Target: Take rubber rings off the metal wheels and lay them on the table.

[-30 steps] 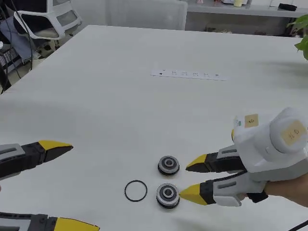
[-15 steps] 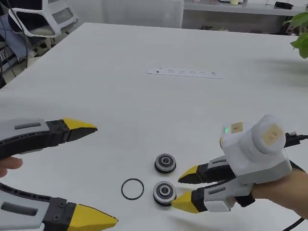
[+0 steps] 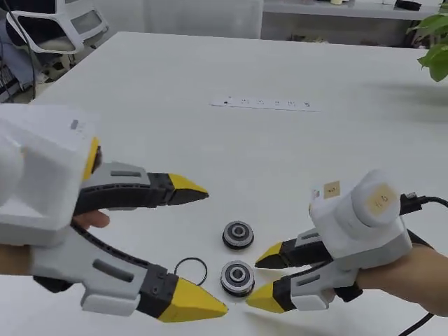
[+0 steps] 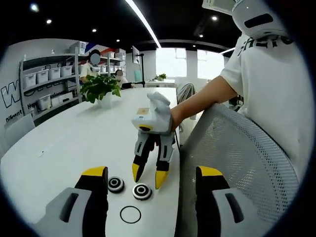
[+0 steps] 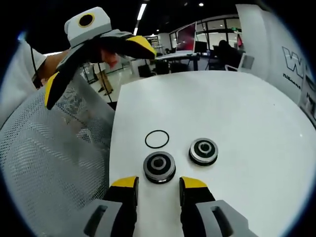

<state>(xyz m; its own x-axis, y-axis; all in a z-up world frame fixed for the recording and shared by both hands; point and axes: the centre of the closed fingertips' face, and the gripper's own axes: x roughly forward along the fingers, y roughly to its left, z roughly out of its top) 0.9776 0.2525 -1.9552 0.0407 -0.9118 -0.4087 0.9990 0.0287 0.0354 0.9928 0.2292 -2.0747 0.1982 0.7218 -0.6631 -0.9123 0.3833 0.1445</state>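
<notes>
Two small metal wheels lie on the white table (image 3: 210, 140): a far wheel (image 3: 238, 234) (image 5: 203, 150) (image 4: 116, 184) with a bright rim, and a near wheel (image 3: 237, 277) (image 5: 159, 167) (image 4: 141, 191) with a dark rim. A loose black rubber ring (image 3: 190, 268) (image 5: 157, 138) (image 4: 131, 215) lies flat left of the near wheel. My right gripper (image 3: 253, 284) (image 5: 159, 183) (image 4: 147, 178) is open, its yellow tips just short of the near wheel. My left gripper (image 3: 215, 248) (image 4: 153, 172) (image 5: 98, 74) hovers wide open above the ring, holding nothing.
A flush power strip (image 3: 262, 103) sits mid-table. A plant (image 3: 434, 42) stands at the far right and an office chair (image 3: 56, 28) at the far left. A mesh chair back (image 4: 232, 163) is close behind the near table edge.
My left gripper has risen and swung right, toward the wheels and over the ring. My right gripper has edged slightly left, closer to the near wheel. Wheels and ring stayed put.
</notes>
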